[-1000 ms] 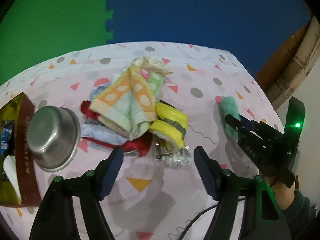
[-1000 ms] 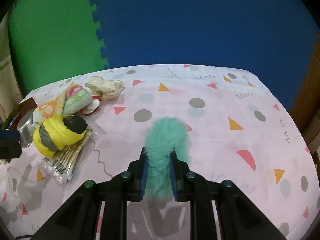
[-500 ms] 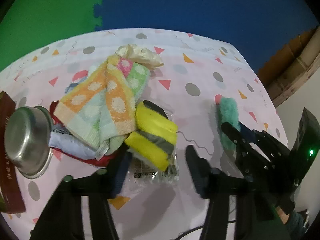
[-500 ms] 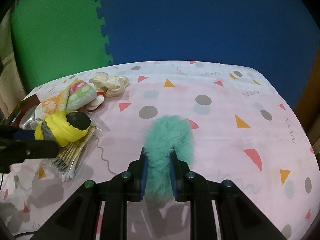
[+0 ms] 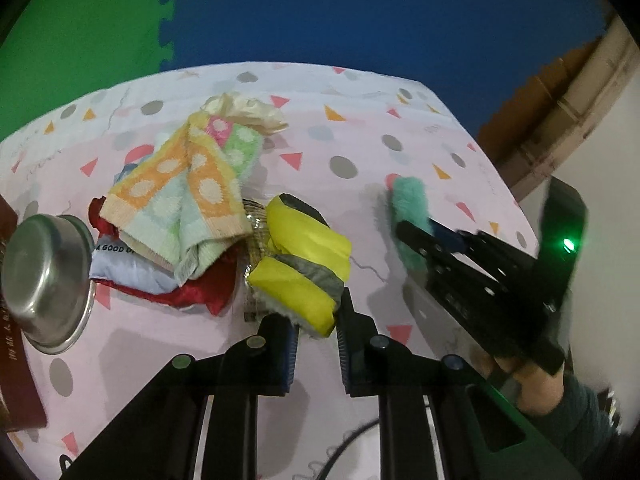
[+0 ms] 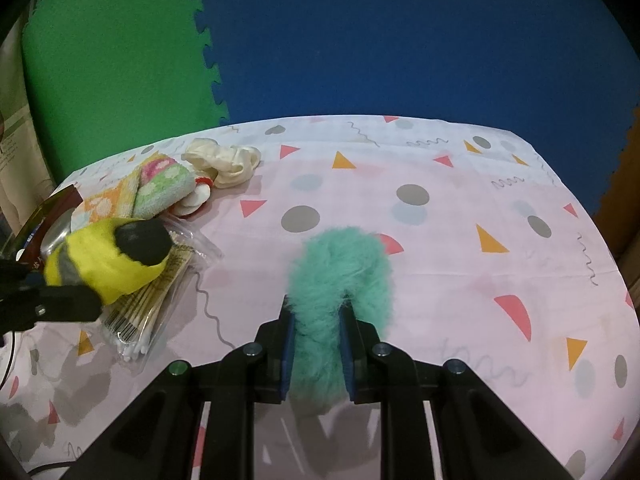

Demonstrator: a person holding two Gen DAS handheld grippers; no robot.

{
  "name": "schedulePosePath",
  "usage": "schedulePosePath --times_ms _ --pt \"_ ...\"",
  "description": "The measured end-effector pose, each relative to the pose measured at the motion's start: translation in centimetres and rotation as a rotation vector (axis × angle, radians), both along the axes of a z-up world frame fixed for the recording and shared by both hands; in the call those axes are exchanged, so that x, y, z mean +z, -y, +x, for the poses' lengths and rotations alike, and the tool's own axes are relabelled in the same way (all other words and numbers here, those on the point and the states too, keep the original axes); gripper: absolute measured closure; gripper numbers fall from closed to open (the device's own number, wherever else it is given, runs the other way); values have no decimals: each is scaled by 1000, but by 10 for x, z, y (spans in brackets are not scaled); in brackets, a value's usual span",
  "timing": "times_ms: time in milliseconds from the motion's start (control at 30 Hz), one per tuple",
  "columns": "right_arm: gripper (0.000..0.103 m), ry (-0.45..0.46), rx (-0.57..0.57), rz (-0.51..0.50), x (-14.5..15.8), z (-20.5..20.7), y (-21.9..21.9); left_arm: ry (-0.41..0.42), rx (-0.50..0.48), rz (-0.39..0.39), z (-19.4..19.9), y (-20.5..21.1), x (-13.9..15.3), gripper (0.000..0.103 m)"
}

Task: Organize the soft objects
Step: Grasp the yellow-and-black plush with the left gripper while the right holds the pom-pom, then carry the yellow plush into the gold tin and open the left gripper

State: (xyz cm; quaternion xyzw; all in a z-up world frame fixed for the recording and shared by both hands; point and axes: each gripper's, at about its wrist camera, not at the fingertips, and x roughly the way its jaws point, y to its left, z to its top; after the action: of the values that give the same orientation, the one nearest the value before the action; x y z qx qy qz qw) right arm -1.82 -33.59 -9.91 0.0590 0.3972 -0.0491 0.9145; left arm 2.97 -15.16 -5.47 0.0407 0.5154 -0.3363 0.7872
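Observation:
My right gripper [image 6: 316,320] is shut on a fluffy teal scrunchie [image 6: 340,272] that rests on the pink patterned tablecloth [image 6: 440,248]; it also shows in the left wrist view [image 5: 410,216]. My left gripper [image 5: 316,320] has closed on the near end of a yellow, grey and black soft roll [image 5: 304,264], which lies on a bag of cotton swabs [image 6: 152,304]. A dotted orange and green towel [image 5: 180,196], a cream scrunchie [image 5: 244,110] and red and white cloth [image 5: 160,284] lie in a pile behind it.
An upturned steel bowl [image 5: 44,276] and a dark red box [image 5: 16,364] sit at the left. The table's right edge meets a wooden frame [image 5: 560,112]. Green and blue foam mats [image 6: 360,40] form the back wall.
My left gripper moved forward to the yellow roll and its fingers closed on its near end. My right gripper stayed shut on the teal scrunchie, hardly moving.

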Motion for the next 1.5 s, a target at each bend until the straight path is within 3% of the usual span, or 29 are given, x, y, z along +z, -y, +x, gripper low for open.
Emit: schedulePosePath --times_ms 400,700,1100,1267,1500 --pt "83 -3 2 -2 0 0 0 54 15 -23 -12 -30 31 88" --pt "83 -6 3 -7 -1 1 -1 156 110 0 -5 -74 64 88" --pt "83 -9 4 -10 -1 1 -2 232 387 132 33 -192 83 88" --pt "83 -14 5 -16 -1 1 -2 232 515 189 50 -245 74 88" --pt "83 -24 8 -29 -2 2 -4 189 620 269 72 -293 45 88"
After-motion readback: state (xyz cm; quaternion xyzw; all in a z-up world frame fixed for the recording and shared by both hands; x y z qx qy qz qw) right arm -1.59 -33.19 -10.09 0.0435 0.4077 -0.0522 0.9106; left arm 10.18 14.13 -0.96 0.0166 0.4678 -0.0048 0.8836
